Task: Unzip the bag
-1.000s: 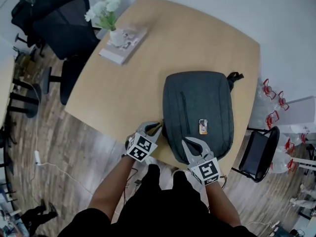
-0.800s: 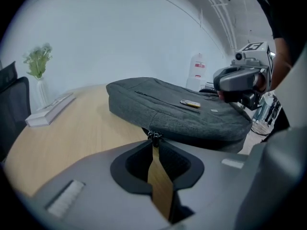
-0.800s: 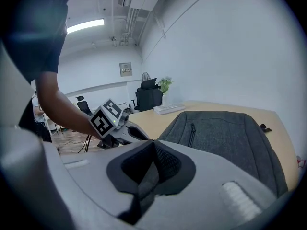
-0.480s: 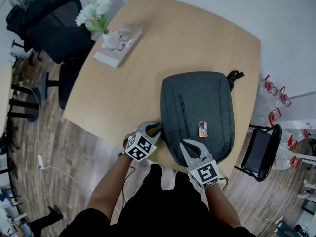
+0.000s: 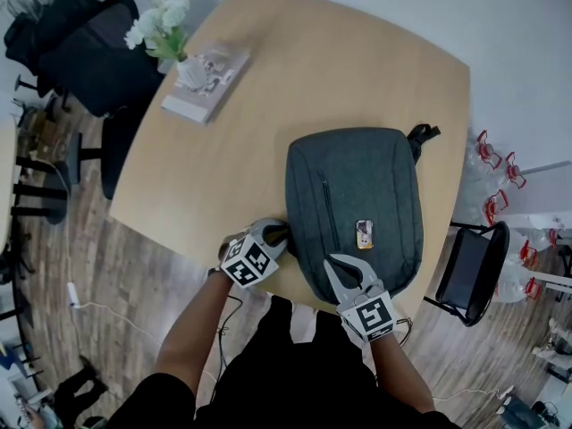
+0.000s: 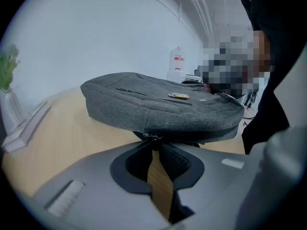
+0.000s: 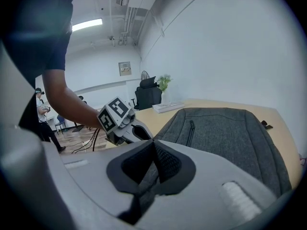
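Now, bag (image 5: 357, 213): flat on table (image 5: 313, 61), near its front edge.
Left claw (image 5: 275, 233): pinched on zipper pull (image 6: 152, 138).
Right claw (image 5: 344, 271): closed, at bag's near edge.
Risk: pull may slip free; unbraced bag may slide.

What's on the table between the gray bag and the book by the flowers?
Nothing. Only bare wooden table lies between the bag and the book. The head view shows that stretch from above.
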`<state>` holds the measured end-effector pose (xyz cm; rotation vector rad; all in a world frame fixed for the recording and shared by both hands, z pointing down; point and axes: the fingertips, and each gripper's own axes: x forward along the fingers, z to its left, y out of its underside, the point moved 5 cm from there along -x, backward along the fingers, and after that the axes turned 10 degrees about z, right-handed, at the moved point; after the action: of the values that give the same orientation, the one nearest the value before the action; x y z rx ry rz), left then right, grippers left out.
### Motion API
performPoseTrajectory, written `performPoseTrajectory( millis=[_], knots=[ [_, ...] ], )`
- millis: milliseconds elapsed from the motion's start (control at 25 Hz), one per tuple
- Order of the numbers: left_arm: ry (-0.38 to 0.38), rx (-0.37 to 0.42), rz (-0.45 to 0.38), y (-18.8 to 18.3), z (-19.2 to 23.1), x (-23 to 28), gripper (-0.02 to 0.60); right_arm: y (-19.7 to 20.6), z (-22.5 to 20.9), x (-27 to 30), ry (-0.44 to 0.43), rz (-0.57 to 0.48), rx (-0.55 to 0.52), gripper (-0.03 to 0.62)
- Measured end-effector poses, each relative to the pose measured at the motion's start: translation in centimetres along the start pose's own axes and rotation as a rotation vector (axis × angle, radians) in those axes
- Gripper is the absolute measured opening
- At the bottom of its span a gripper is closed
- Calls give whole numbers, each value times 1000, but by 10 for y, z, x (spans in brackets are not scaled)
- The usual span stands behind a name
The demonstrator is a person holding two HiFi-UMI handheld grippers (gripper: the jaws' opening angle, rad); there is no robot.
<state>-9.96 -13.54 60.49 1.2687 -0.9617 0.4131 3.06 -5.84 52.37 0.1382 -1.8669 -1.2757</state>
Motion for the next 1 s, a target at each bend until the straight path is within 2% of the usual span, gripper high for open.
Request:
performPoseTrajectory(
  millis=[160, 600, 1000],
  knots=[
    [2, -9, -12, 6, 6, 0, 64, -2, -2, 8, 3, -9, -7, 3],
    [-75, -32, -30, 9, -1, -13, 64, 2, 1, 0, 18, -1, -8, 3],
    [-50, -181, -113, 15, -3, -15, 64, 7, 0, -1, 24, 3, 10, 3]
  ],
)
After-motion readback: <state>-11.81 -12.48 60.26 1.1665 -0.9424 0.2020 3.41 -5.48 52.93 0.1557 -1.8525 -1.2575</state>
